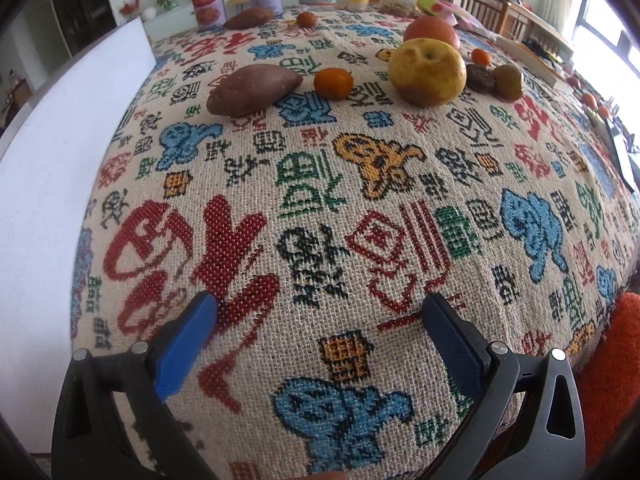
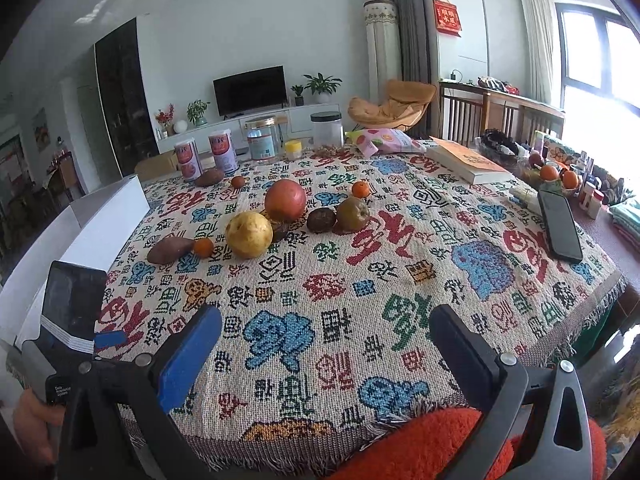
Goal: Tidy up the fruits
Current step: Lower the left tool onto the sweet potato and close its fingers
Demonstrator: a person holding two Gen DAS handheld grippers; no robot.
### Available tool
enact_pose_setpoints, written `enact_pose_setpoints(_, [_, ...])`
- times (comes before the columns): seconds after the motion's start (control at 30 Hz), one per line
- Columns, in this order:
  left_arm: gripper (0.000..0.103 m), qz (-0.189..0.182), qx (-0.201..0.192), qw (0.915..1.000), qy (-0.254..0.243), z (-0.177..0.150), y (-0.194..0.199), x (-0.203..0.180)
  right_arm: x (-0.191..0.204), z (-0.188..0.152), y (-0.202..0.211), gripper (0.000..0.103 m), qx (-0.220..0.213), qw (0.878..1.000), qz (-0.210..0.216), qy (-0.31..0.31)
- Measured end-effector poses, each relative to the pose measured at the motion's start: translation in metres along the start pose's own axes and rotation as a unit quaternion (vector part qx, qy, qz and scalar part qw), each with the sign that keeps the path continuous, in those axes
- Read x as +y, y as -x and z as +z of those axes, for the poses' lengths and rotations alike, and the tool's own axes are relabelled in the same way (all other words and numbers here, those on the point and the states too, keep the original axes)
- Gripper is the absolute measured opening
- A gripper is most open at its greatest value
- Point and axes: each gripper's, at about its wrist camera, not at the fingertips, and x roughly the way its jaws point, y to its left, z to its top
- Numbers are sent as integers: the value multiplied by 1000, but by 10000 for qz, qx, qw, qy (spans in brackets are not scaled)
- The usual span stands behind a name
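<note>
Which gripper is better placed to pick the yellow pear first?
Probably the left gripper: it is open, low over the cloth, with the yellow pear ahead. The right gripper, also open, sits farther back.

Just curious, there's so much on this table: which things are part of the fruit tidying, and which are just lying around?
For the job: yellow pear, red apple, small oranges, brown-green pear, white box.

Lying about: book, phone, tins, jars, snack bag.
</note>
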Motion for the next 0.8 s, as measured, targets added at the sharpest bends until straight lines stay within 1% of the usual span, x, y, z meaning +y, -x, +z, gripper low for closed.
enact_pose_setpoints(0.1, [103,-88,-142,9998,-123,-3,2,1,-1,-12,-13,103,215,9998,-36,-35])
enact_pose_setpoints(0.13, [103,-139,-37,9997,-218,-1,1,2,-1,-15,-14,103,272,9996,-27,-35])
enact_pose_setpoints(0.17, [102,-228,135,9991,-346,8,-1,4,-1,-16,-13,103,276,9996,-19,-22])
enact_pose_setpoints(0.2, [102,-295,175,9986,-413,19,-1,9,-1,-17,-10,103,216,9998,-18,-16])
enact_pose_setpoints(0.23, [102,-281,25,9987,-428,36,1,20,-2,-17,-7,103,148,9999,-18,-7])
enact_pose_setpoints(0.3, [102,-127,-286,9986,-418,68,9,38,0,-20,-5,103,107,9999,-7,64])
enact_pose_setpoints(0.33, [102,-172,-314,9982,-490,85,10,45,1,-21,-6,103,134,9999,1,103])
enact_pose_setpoints(0.4, [102,-248,-161,9975,-645,117,-6,55,3,-21,-9,103,173,9997,4,142])
enact_pose_setpoints(0.47, [101,-139,-50,9971,-751,139,-29,60,4,-21,-8,103,134,9998,-5,145])
enact_pose_setpoints(0.53, [100,-77,69,9960,-882,151,-51,59,4,-20,-7,103,111,9998,1,160])
enact_pose_setpoints(0.6, [99,-13,143,9933,-1143,156,-68,52,4,-21,-4,103,70,9998,-10,165])
enact_pose_setpoints(0.63, [89,71,111,9921,-1248,156,-73,49,4,-22,-2,103,36,9999,-14,162])
enact_pose_setpoints(0.67, [73,61,125,9915,-1293,155,-77,47,3,-22,-1,103,7,9999,-16,157])
enact_pose_setpoints(0.7, [49,-270,109,9924,-1192,155,-76,49,3,-23,0,103,-4,9999,-18,148])
enact_pose_setpoints(0.73, [41,-352,133,9942,-1007,156,-74,53,1,-24,1,103,-1,9999,-15,133])
enact_pose_setpoints(0.8, [41,-360,161,9966,-727,151,-71,56,-2,-24,0,103,34,10000,6,72])
